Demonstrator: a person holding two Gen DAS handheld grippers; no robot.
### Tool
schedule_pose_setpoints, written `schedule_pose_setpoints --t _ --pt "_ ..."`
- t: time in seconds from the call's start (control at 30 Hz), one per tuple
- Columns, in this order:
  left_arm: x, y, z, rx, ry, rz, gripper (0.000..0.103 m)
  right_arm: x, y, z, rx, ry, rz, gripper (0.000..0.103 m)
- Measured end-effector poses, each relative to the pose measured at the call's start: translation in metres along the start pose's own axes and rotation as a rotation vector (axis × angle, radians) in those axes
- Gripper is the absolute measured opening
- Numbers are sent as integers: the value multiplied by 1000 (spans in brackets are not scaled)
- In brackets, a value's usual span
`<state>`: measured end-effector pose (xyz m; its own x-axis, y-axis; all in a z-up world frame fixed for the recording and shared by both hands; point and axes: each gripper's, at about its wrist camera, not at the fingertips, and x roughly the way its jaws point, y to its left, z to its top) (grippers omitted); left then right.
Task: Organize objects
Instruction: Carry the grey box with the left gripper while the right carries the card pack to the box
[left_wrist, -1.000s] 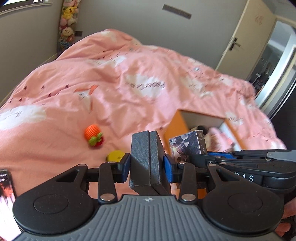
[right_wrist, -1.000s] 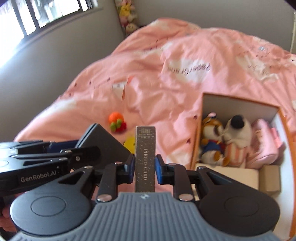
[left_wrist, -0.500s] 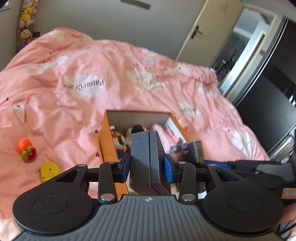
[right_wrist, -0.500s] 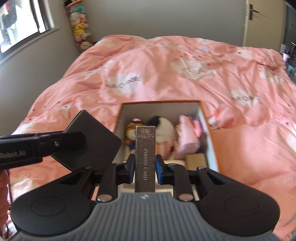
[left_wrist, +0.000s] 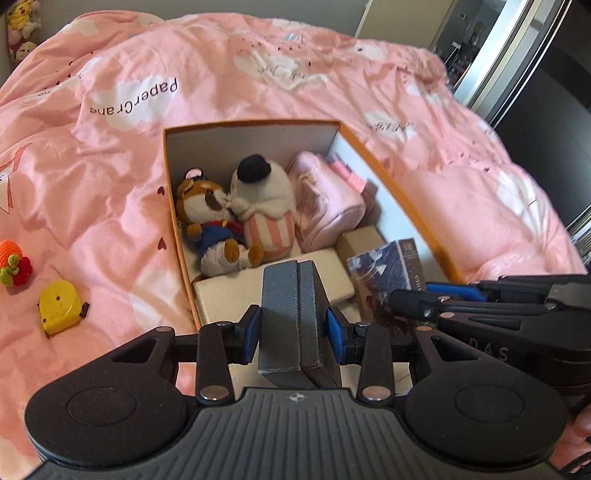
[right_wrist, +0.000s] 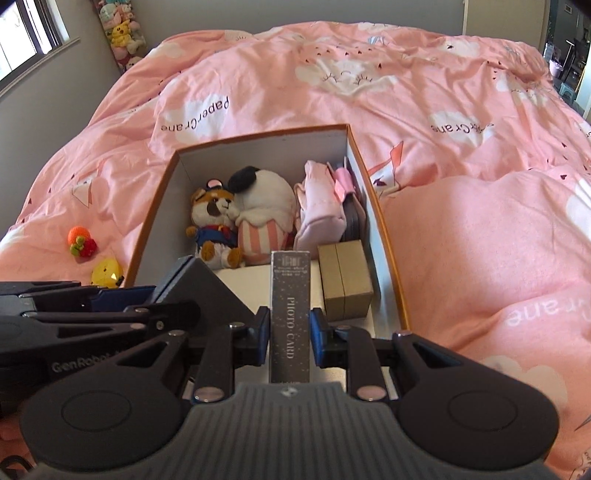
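- The left gripper (left_wrist: 294, 328) clamped a grey case (left_wrist: 293, 317) edge-on, its long axis running forward over the near end of the orange box (left_wrist: 399, 184).
- The right gripper (right_wrist: 289, 332) pinched a photo card box (right_wrist: 290, 314), spine up, long axis pointing toward the plush toys (right_wrist: 240, 221).

The grey box (left_wrist: 295, 314) hides part of the white box (left_wrist: 236, 291). The plush toys (left_wrist: 20, 29) in the corner are cut off by the edge.
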<state>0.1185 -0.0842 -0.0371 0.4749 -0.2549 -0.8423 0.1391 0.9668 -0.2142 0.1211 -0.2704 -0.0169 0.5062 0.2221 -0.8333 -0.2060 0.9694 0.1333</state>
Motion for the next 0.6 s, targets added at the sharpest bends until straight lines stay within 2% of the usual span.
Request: schedule_pose_setpoints --t 0.13,0.23,0.47,0.6 --pt "10 -6 0 5 55 22 43 6 -1 -1 -12 16 2 24" --pt "15 -10 1 9 40 51 43 9 -3 -2 -9 25 3 24" --pt "23 -9 2 -32 64 29 43 14 -9 -4 5 36 -1 24" --pt "24 -6 3 -7 112 14 43 17 -8 -5 3 46 -4 24"
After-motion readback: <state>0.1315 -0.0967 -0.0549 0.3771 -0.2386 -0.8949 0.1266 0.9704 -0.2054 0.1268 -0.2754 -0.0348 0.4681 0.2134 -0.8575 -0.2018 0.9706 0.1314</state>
